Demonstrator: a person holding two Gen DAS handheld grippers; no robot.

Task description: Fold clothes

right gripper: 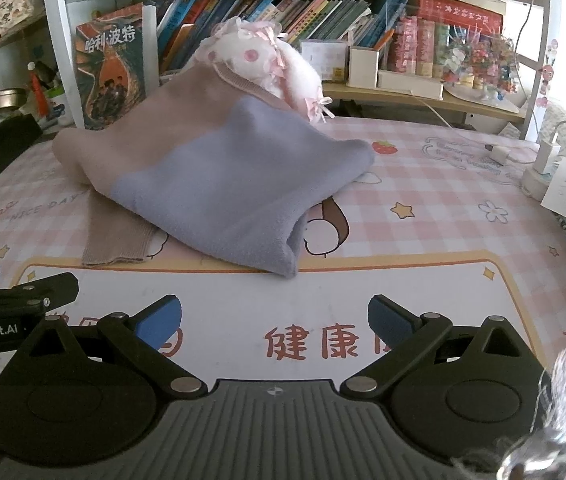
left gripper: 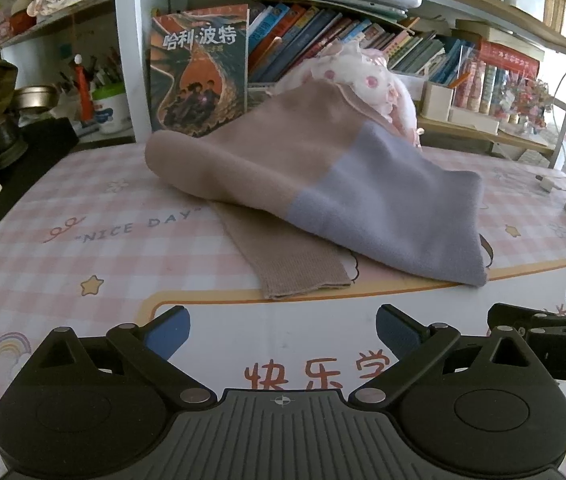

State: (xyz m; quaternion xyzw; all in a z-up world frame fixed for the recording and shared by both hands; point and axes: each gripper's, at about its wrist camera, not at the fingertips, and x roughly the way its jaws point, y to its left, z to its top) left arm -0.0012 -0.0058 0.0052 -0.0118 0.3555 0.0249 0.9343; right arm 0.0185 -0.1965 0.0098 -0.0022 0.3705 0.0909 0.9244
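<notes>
Both grippers, left gripper (left gripper: 281, 326) and right gripper (right gripper: 275, 316), hover with jaws apart near the soft, floppy sweater (left gripper: 307, 184), probably easiest grabbed by its loose sleeve cuff (left gripper: 303, 276).

Sweater (right gripper: 219, 172) hides most of the plush toy (right gripper: 267, 60) behind it, plus the lower part of the books (right gripper: 243, 12) on the shelf. One sleeve (left gripper: 287, 256) sticks out; rest tucked under the body. Right hand-held gripper (left gripper: 555, 320) cut off by frame edge in left view. Blurry fuzzy thing (right gripper: 555, 420) bottom right, can't tell what.
</notes>
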